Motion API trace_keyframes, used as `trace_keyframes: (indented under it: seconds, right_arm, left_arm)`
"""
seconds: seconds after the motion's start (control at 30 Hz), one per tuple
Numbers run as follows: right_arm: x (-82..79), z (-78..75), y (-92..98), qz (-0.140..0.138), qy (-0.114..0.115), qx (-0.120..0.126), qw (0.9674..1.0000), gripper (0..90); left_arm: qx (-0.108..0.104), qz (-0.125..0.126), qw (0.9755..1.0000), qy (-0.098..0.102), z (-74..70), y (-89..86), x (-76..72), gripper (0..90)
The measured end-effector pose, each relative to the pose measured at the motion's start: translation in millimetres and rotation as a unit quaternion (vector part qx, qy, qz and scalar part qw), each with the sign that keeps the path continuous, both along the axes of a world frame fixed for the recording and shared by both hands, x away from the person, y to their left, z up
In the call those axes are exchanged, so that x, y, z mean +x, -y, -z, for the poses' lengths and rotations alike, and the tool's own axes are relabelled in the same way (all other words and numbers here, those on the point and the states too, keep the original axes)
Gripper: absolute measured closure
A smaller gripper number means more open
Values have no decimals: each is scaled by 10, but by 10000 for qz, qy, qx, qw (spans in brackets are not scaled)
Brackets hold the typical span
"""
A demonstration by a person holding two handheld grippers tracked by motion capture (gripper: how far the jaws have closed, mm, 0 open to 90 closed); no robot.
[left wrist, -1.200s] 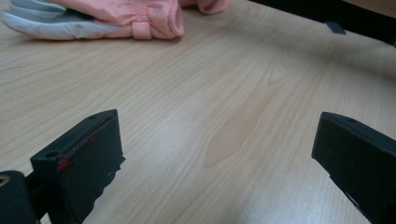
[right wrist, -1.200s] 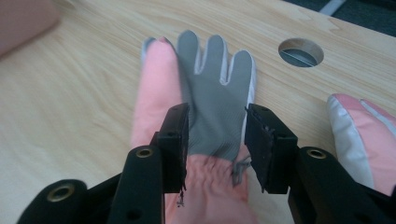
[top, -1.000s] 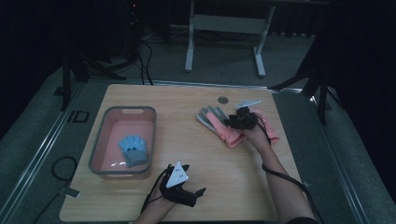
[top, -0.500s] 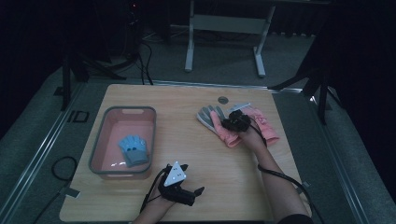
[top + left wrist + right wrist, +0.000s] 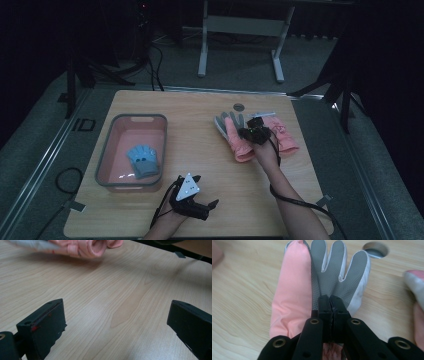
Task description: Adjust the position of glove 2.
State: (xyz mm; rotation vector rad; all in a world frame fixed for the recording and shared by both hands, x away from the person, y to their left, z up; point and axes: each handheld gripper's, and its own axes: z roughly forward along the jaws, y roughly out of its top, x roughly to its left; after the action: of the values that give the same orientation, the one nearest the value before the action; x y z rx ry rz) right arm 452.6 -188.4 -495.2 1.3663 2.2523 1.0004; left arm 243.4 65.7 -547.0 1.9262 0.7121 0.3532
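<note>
On the wooden table (image 5: 210, 165) there is one grey-rimmed pink bin (image 5: 131, 150) near the left edge, holding one blue glove (image 5: 142, 160) that lies flat with its fingers toward the far edge. Toward the far right corner lie two pink gloves: one (image 5: 239, 140) with a grey palm side, its long axis running from the near side to the far edge and its grey fingers spread toward that edge, and a second pink glove (image 5: 282, 134) just beside it on the right, partly hidden behind the hand and tool. A small round hole (image 5: 238, 106) sits in the table just beyond the fingertips. There are two grippers. The right gripper (image 5: 331, 305) is closed tight on the grey palm of the first glove, below the fingers; how much fabric is pinched cannot be made out. The left gripper (image 5: 117, 325) rests near the front edge with its jaws spread wide over bare wood, holding nothing. In the left gripper view, the gloves are cut off at the top.
</note>
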Motion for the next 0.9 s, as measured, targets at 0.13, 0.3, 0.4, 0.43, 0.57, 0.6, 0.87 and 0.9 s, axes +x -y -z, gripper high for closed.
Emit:
trace_keyframes:
  seconds: [0.13, 0.3, 0.4, 0.43, 0.57, 0.6, 0.87, 0.9]
  right_arm:
    - [-225, -120, -45, 308, 120, 25, 9995, 878]
    - [-450, -219, -32, 758, 111, 396, 9963, 878]
    - [-583, -244, -62, 919, 130, 495, 9945, 878]
    - [-617, -240, -71, 1001, 122, 529, 9935, 878]
    - [-726, -124, -124, 1236, 52, 633, 9903, 878]
    - [-730, -83, -131, 1315, 9, 633, 9893, 878]
    - [-714, 216, -283, 1573, -246, 425, 9863, 873]
    - [-710, 268, -291, 1589, -303, 400, 9860, 872]
  left_arm:
    - [11, -56, 10000, 50, 4, -1, 9, 21]
    - [-34, -161, 9998, 99, 21, -8, 17, 21]
    - [15, -164, 9998, 91, 38, -5, 23, 21]
    - [37, -155, 9998, 97, 46, -5, 22, 21]
    - [46, -122, 9998, 169, 55, 4, 3, 21]
    - [76, -122, 9997, 181, 54, 7, -3, 21]
    - [150, -63, 9997, 169, 79, 31, -11, 21]
    - [152, -60, 9997, 173, 79, 30, -11, 21]
